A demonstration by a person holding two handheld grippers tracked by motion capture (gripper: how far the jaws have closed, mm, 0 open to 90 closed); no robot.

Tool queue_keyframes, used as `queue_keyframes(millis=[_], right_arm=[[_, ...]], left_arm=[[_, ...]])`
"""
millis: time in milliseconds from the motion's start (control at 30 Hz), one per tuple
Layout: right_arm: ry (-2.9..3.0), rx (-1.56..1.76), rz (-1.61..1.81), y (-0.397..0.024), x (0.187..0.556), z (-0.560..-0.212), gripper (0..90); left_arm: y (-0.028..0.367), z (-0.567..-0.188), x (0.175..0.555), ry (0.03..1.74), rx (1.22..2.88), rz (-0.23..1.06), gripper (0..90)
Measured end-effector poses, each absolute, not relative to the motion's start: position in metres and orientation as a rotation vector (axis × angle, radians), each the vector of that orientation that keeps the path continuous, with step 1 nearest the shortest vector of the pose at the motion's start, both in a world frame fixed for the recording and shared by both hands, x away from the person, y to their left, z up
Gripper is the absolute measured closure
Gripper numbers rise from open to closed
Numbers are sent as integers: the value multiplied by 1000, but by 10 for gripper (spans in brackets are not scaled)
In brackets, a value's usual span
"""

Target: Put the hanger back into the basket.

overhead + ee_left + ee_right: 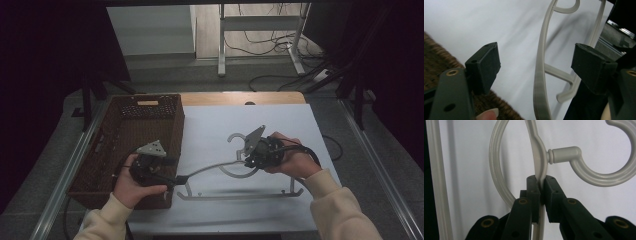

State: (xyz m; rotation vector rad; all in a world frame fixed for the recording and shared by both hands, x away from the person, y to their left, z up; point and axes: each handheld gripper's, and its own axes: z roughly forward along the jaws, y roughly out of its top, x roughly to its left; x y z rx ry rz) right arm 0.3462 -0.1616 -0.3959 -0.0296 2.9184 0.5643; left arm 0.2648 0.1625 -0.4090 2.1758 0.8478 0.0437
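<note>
A pale grey plastic hanger (235, 195) lies across the white tabletop (280, 120). My right gripper (248, 159) is shut on the hanger's neck just below the hook (235, 137). In the right gripper view the black pads (534, 187) pinch the flat neck (539, 157), and the hook (599, 177) curls off to the right. My left gripper (176, 178) stands open at the basket's near right corner. The hanger's left arm (539, 75) passes between its pads (486, 62) with a gap on both sides.
A brown wicker basket (178, 127) takes up the table's left side, and its weave (434, 62) runs under the left jaw. Grey floor, cables and a metal stand leg (221, 50) lie beyond the table's far edge. Both sleeves enter from the bottom.
</note>
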Motion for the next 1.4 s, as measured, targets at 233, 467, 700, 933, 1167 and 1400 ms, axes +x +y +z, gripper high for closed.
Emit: queue_keyframes(millis=[233,467,700,933,1167,1400], right_arm=[[2915,-63,578,-157,343,-391,831],[2910,-87,587,-152,340,-388,831],[2905,-101,595,-148,338,-385,831],[2909,-108,607,-144,337,-384,830],[2923,-90,649,-145,339,-383,828],[2929,-60,684,-143,342,-382,818]], left_arm=[[148,-412,270,822,2222,12,275],[141,-414,273,804,2265,-14,377],[134,-417,275,790,2318,-39,519],[130,-418,274,773,2338,-35,796],[135,-414,271,755,2299,-19,807],[141,-411,267,737,2245,15,808]])
